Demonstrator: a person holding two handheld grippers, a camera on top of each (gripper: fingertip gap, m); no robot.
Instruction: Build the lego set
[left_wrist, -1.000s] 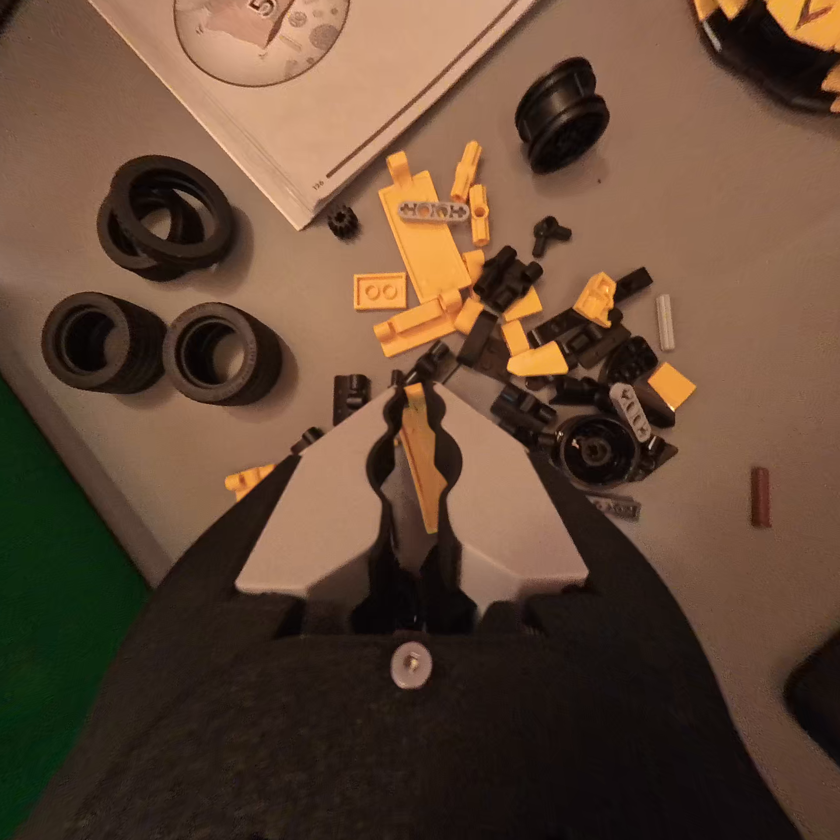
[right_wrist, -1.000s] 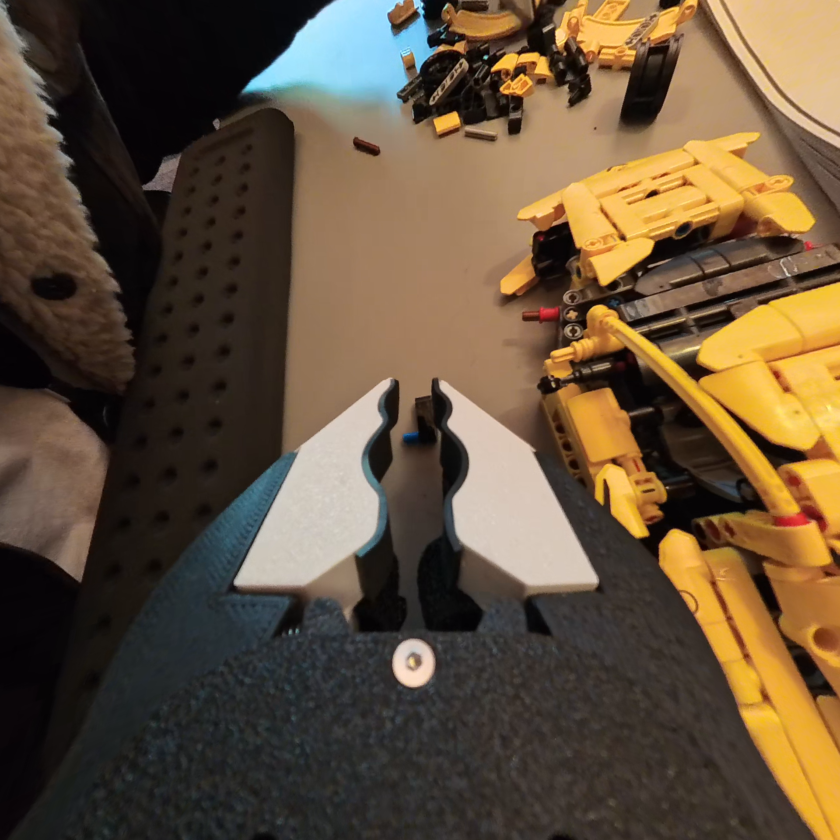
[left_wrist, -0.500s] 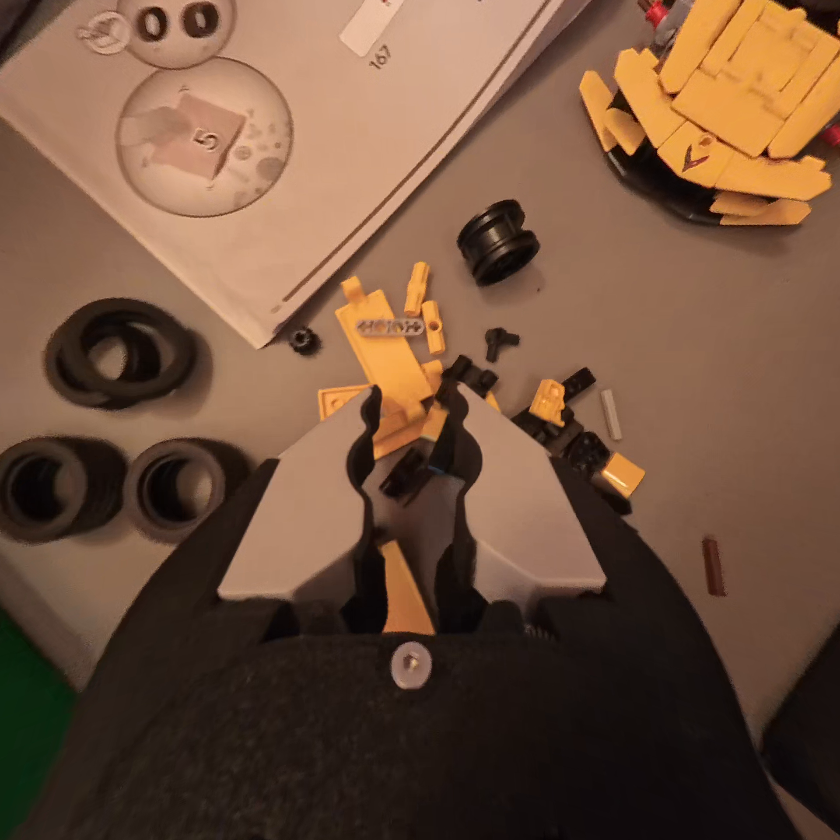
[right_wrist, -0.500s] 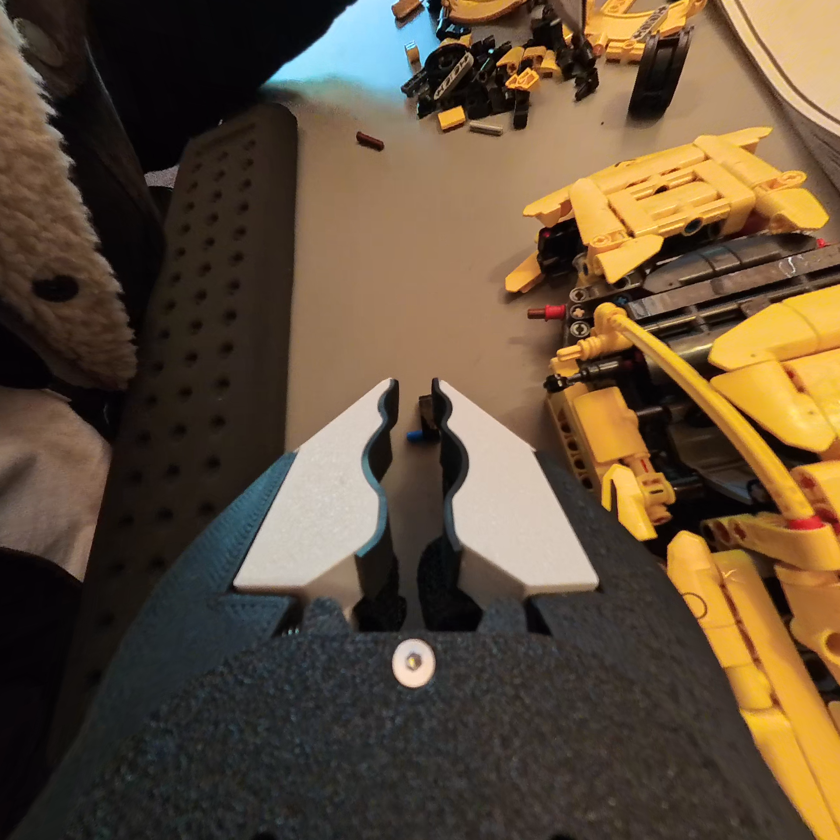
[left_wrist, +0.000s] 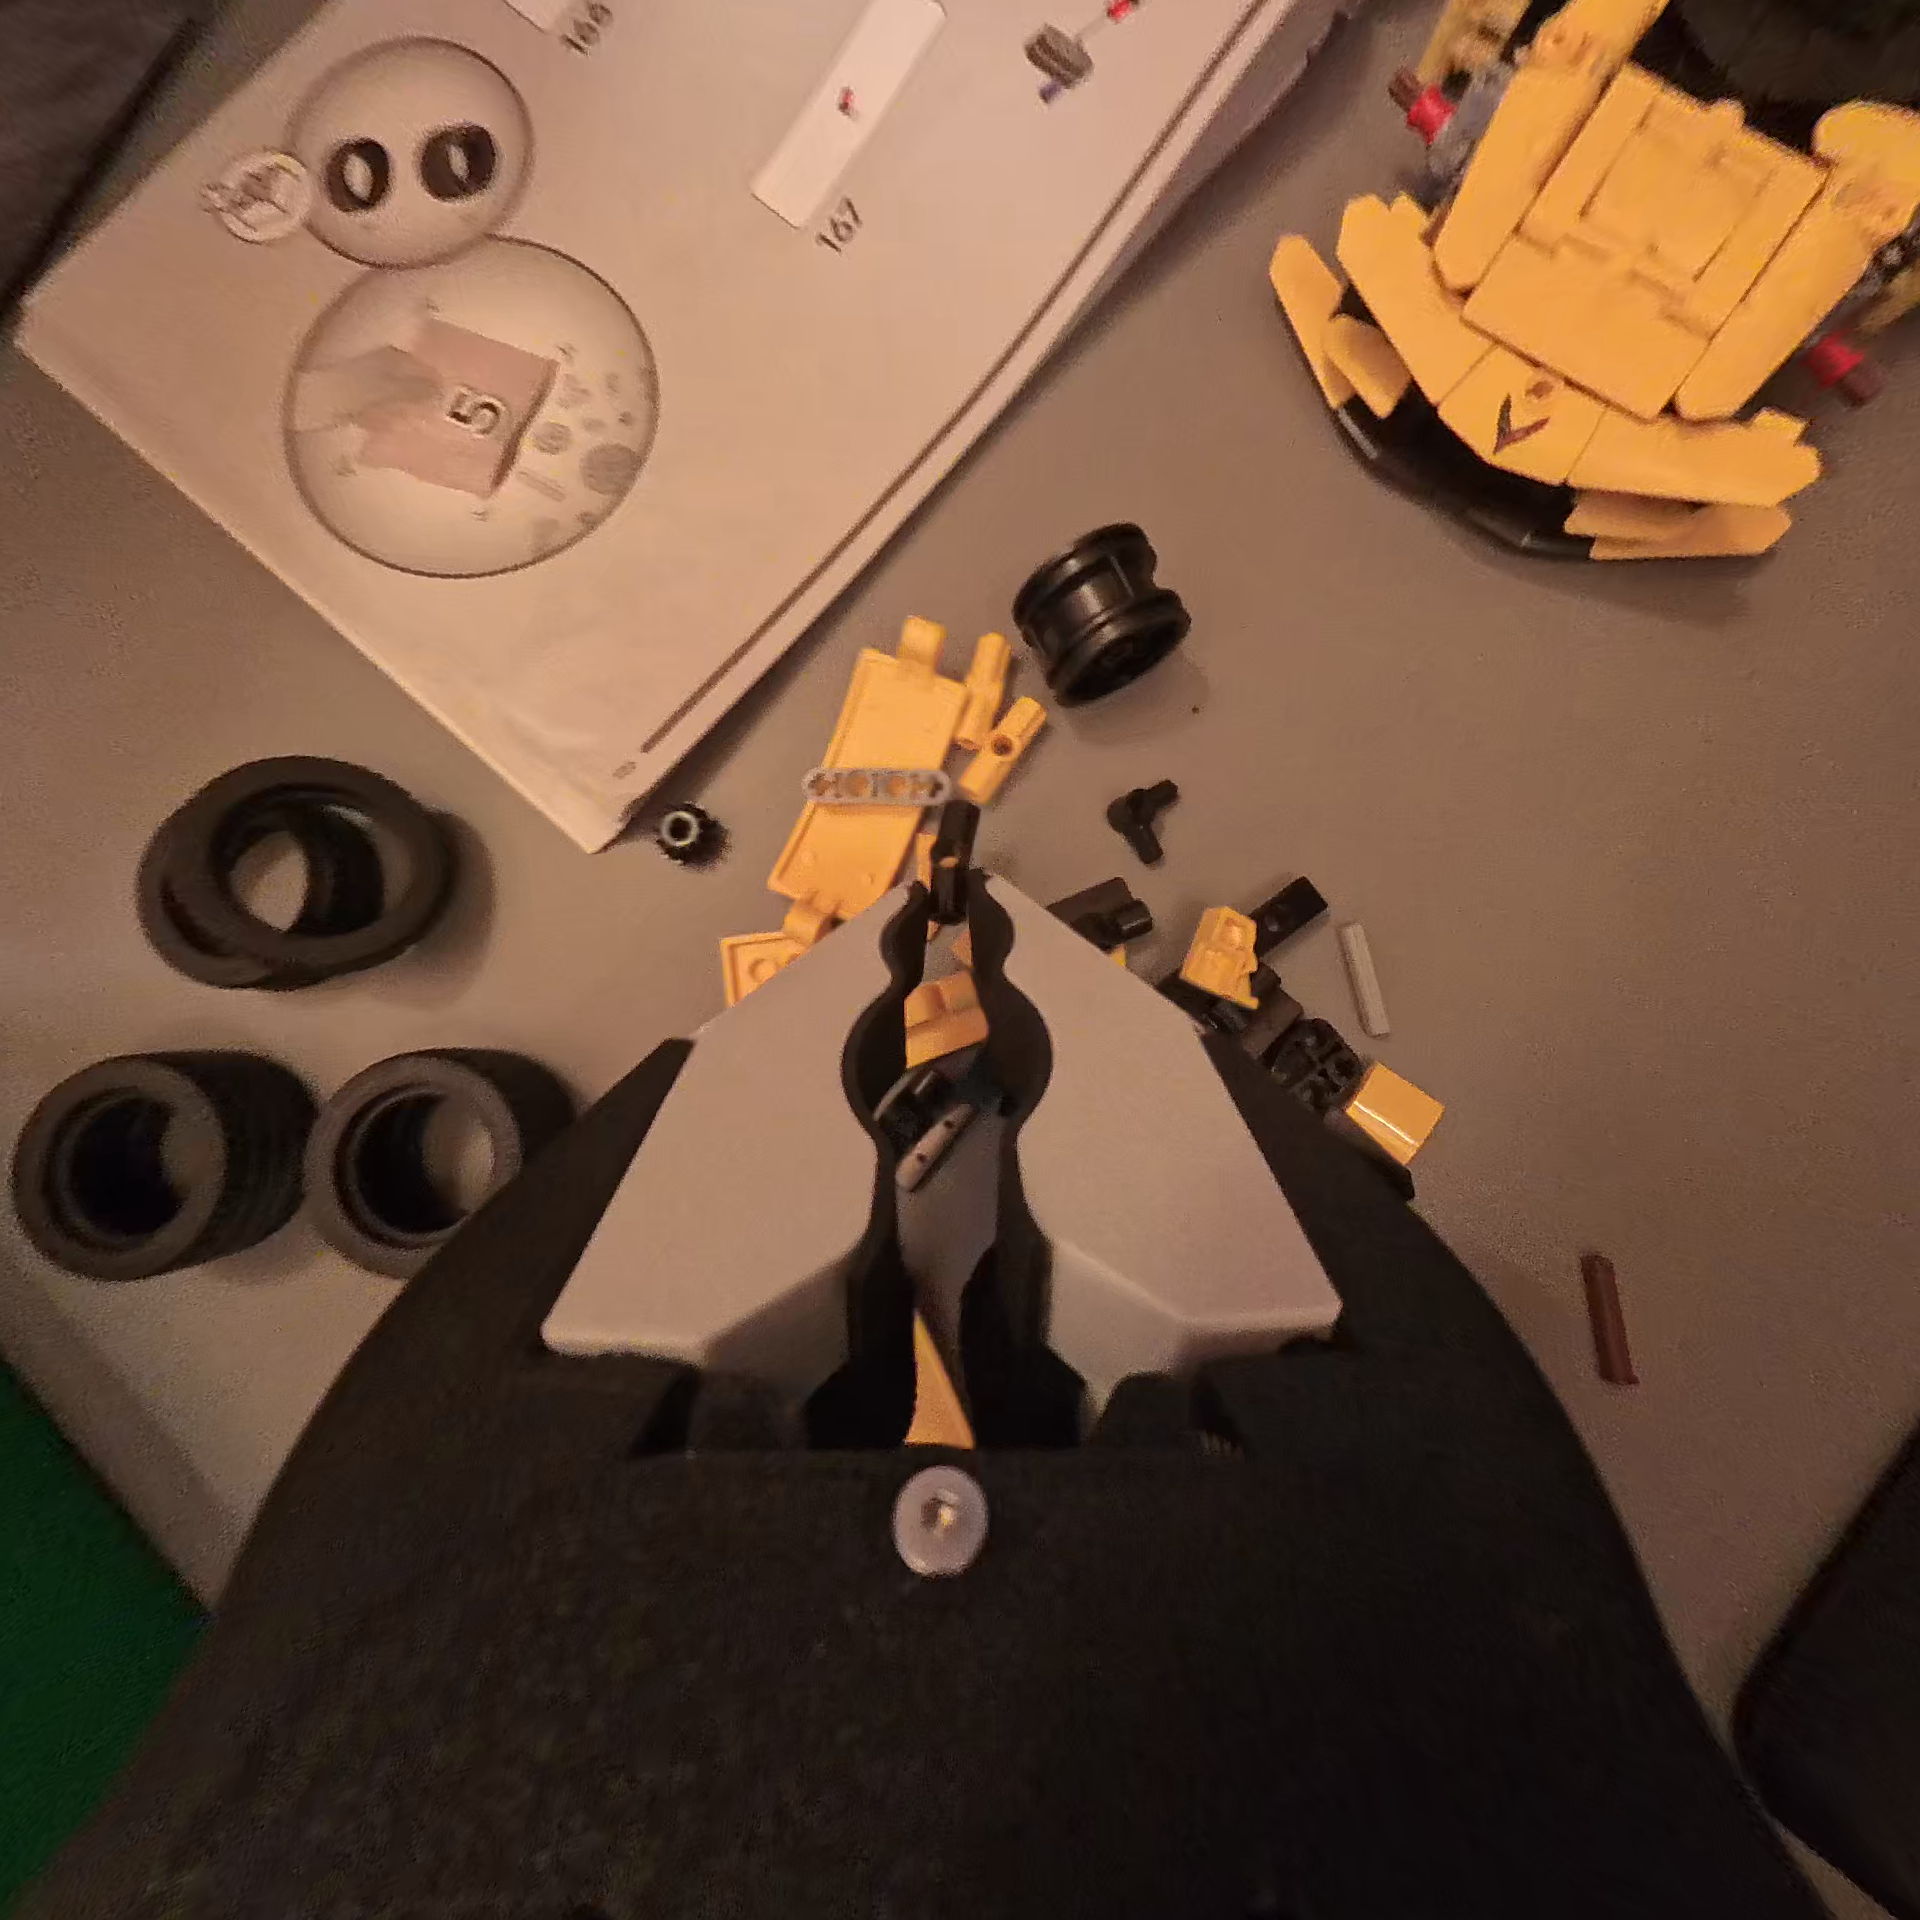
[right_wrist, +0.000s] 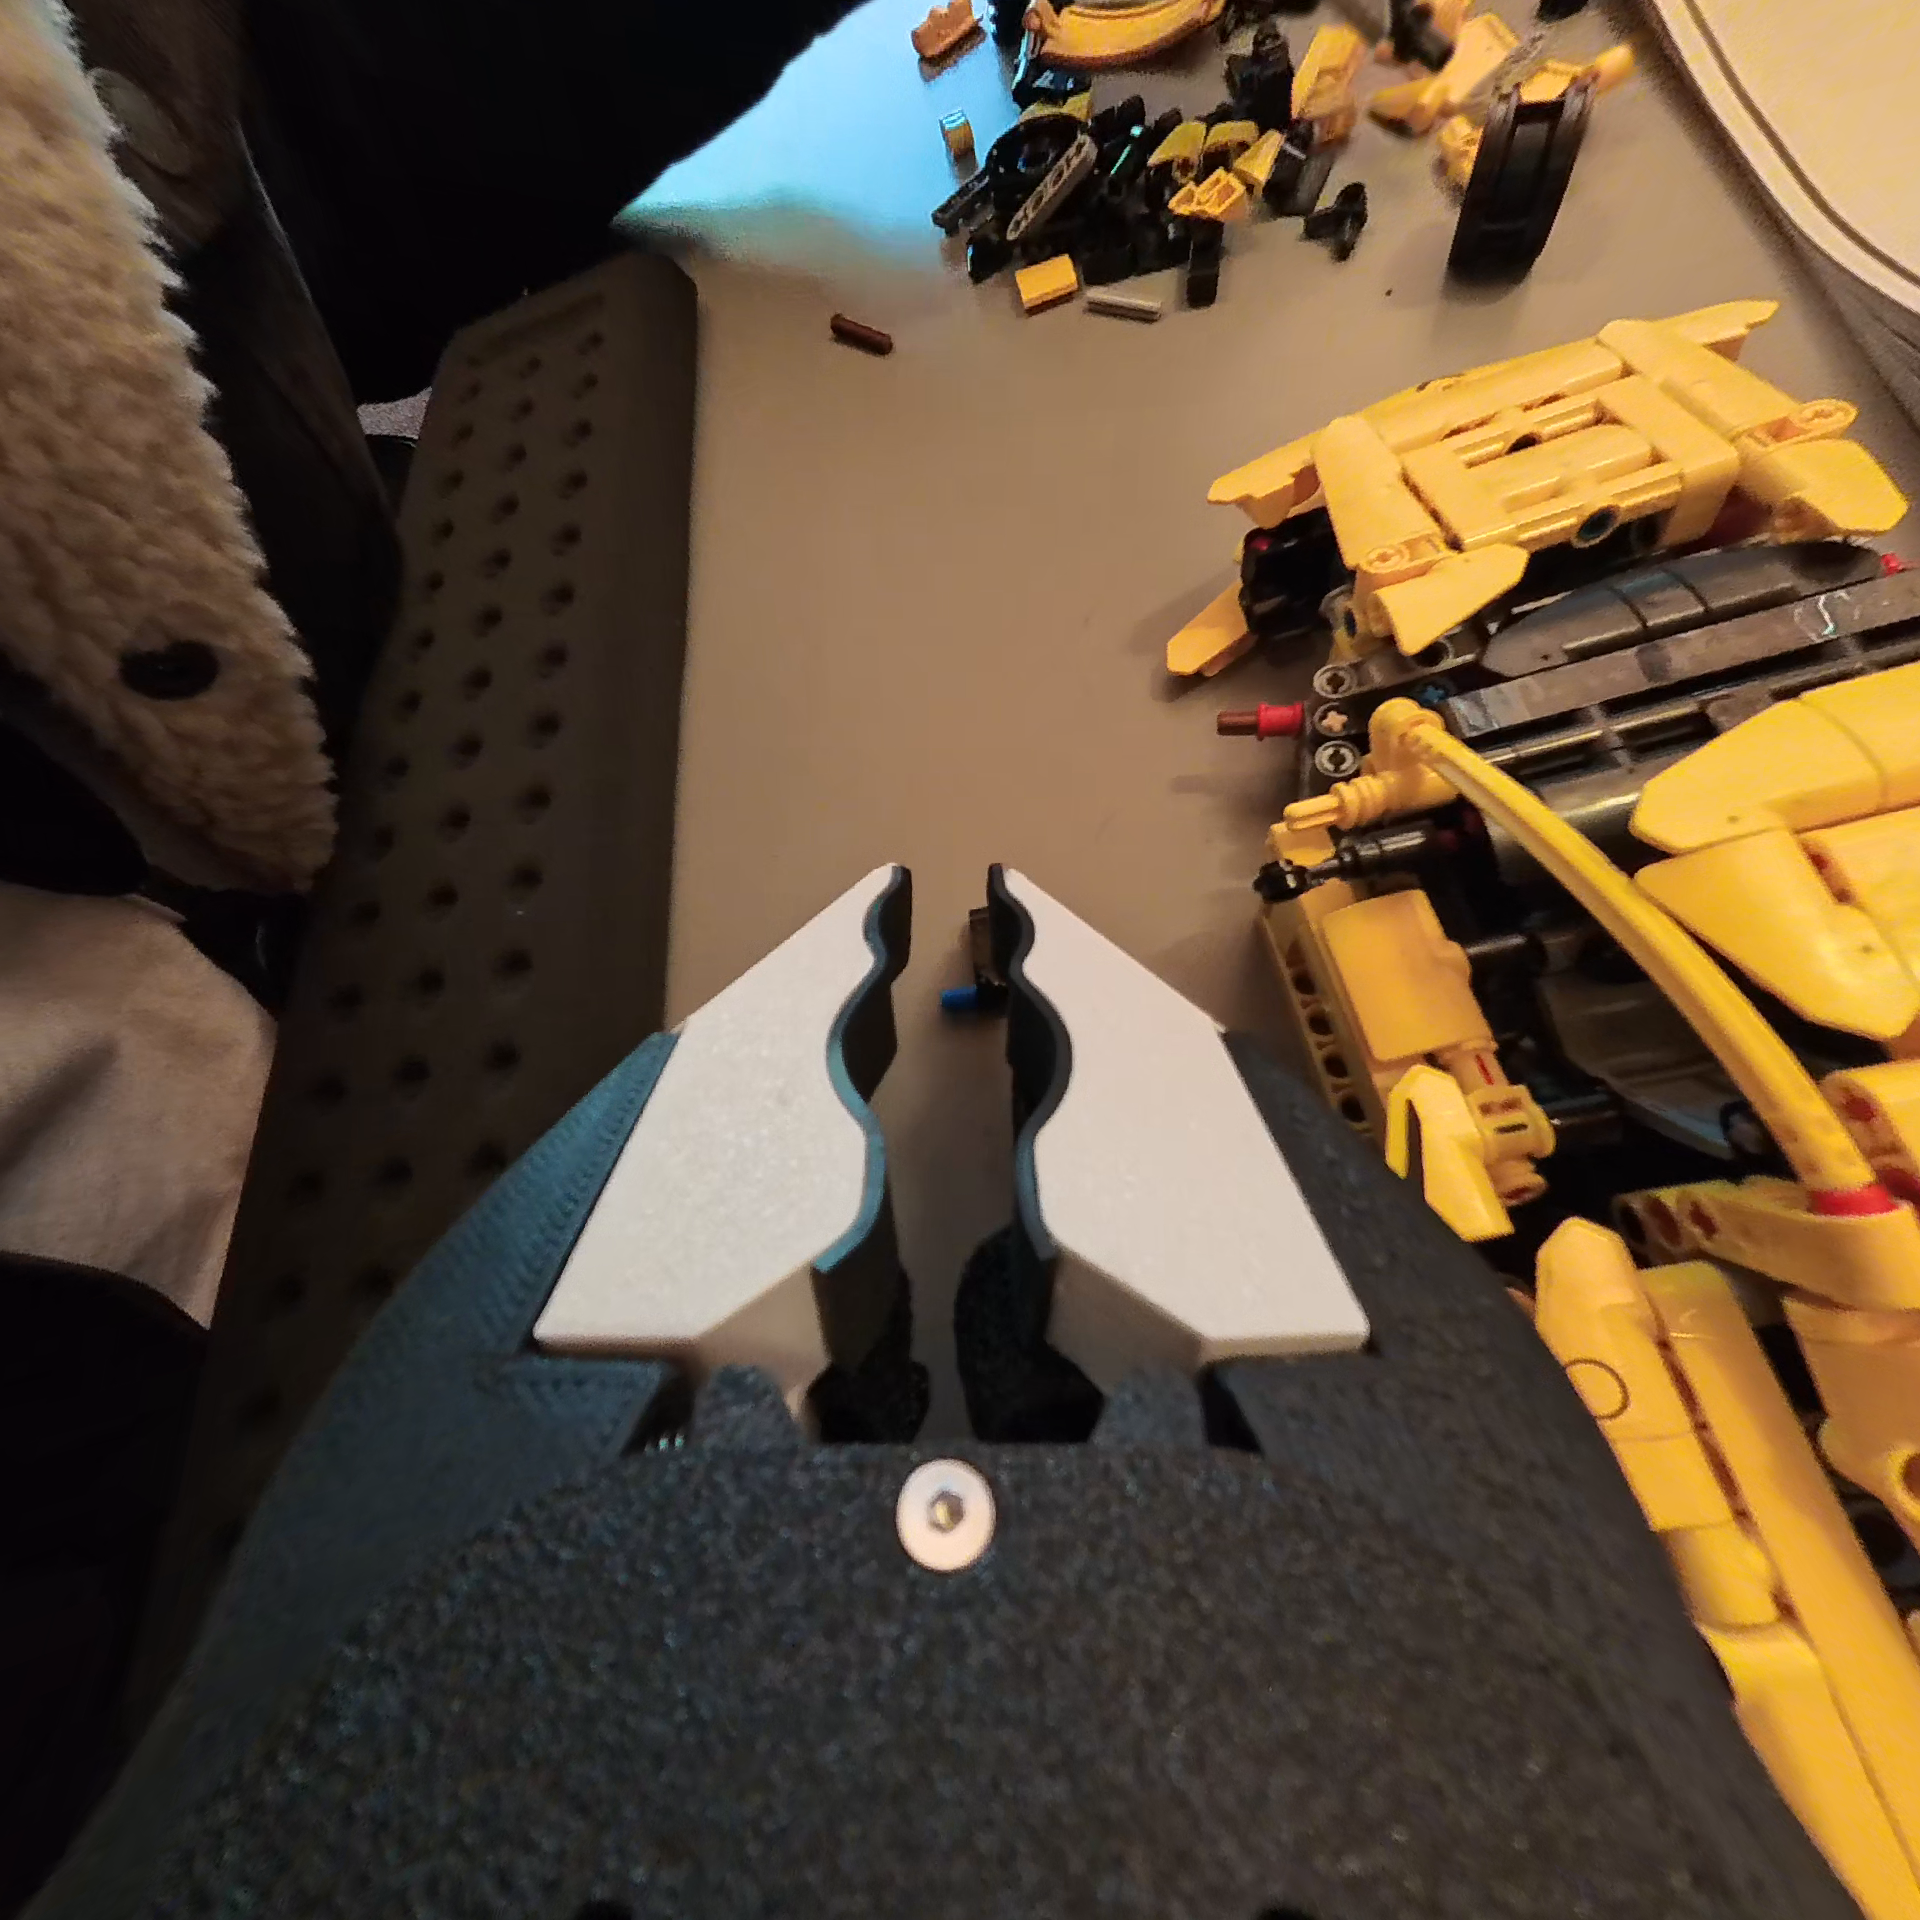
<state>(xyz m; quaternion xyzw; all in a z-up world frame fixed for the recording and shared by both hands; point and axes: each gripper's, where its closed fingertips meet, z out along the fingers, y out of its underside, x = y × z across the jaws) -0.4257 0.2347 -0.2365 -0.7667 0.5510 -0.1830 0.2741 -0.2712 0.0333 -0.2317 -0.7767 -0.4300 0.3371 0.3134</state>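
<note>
At the tips of your left gripper (left_wrist: 948, 902), the jaws are pinched on a small black pin (left_wrist: 954, 854), its lower end hidden between them, above the loose pile (left_wrist: 1226, 966) on the table (left_wrist: 1455, 831). Your right gripper (right_wrist: 948, 883) hovers low beside the yellow car model (right_wrist: 1621, 831), jaws narrowly parted; a black-and-blue piece (right_wrist: 977, 966) sits half-hidden against the right jaw.

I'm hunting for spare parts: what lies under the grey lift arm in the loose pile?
The grey lift arm rests across a flat yellow panel, on the grey table. What the panel itself covers is hidden.
</note>
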